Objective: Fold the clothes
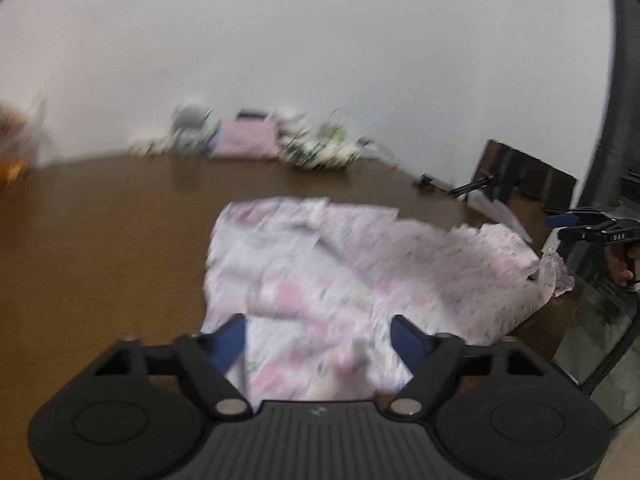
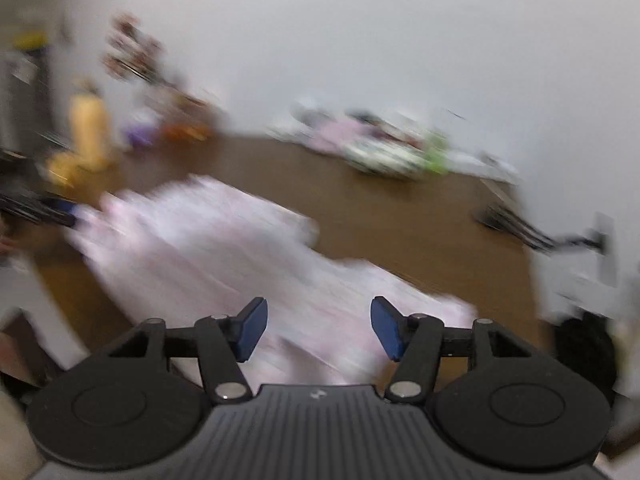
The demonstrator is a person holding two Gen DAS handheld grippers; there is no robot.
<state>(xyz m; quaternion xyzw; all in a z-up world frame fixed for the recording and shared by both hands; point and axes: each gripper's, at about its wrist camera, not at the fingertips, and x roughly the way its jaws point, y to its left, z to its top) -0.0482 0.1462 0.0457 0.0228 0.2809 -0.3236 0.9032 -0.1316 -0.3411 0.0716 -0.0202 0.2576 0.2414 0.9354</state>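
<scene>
A pale pink and white patterned garment (image 1: 340, 276) lies spread and rumpled on the brown table (image 1: 100, 240). One corner hangs over the table's right edge. My left gripper (image 1: 318, 338) is open and empty, just above the garment's near edge. The right gripper shows in the left wrist view (image 1: 576, 226) at the far right, off the table's corner. In the right wrist view the garment (image 2: 240, 248) is blurred, and my right gripper (image 2: 319, 328) is open and empty above its near end. The left gripper shows there as a dark blur (image 2: 44, 210) at the left edge.
A folded pink cloth (image 1: 246, 140) and a heap of other clothes (image 1: 320, 148) lie at the table's far edge by the white wall. A dark stand (image 1: 516, 176) sits at the right corner. Yellow and purple objects (image 2: 88, 132) stand at the left in the right wrist view.
</scene>
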